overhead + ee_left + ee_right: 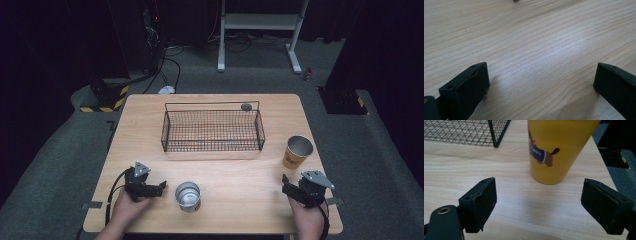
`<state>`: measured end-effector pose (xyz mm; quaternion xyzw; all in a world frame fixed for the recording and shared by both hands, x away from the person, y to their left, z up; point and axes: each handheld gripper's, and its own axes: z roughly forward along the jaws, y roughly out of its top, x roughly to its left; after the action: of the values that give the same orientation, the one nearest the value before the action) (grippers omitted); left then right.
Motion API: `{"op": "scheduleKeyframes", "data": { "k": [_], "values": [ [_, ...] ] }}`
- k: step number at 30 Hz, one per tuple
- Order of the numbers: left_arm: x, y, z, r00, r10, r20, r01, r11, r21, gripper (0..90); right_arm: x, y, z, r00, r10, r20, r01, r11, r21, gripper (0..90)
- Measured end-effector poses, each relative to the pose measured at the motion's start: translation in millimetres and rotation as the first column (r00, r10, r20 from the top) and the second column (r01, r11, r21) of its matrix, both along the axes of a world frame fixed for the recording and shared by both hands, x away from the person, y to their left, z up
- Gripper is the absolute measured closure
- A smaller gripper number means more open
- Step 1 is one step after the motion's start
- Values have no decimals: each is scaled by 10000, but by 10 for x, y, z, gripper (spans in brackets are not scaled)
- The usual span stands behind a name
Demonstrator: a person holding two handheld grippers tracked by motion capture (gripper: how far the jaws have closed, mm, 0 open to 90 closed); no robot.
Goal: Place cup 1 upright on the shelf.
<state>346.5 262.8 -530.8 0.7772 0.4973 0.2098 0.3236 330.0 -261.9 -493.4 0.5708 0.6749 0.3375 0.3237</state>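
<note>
A yellow cup (298, 152) with a cartoon dog on it (556, 150) stands upright near the table's right edge. A silver metal cup (188, 196) stands upright at the front middle. My left gripper (161, 188) rests on the table just left of the silver cup and points at it. Its jaws are open, with bare wood between them (541, 67). My right gripper (286, 183) sits at the front right, a short way in front of the yellow cup. It is open (538, 185), and the cup stands beyond its jaws, apart from them.
An empty black wire basket (212, 131) stands mid-table; its corner (496, 135) lies left of the yellow cup. A small dark round object (246, 106) lies behind the basket. The wooden table (240, 175) ends close to the right of the yellow cup.
</note>
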Motion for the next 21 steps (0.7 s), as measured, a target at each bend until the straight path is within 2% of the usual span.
{"op": "scheduleKeyframes", "data": {
  "k": [9,21],
  "values": [
    [11,-2,-2,10000,-76,25,76,10000,-5,3,63,-90,16,9996,-167,220,167,9999,-24,113],
    [10,-3,-4,10000,-68,19,68,10000,-33,3,187,-117,18,9997,-144,177,147,9998,-135,106]
  ]
}}
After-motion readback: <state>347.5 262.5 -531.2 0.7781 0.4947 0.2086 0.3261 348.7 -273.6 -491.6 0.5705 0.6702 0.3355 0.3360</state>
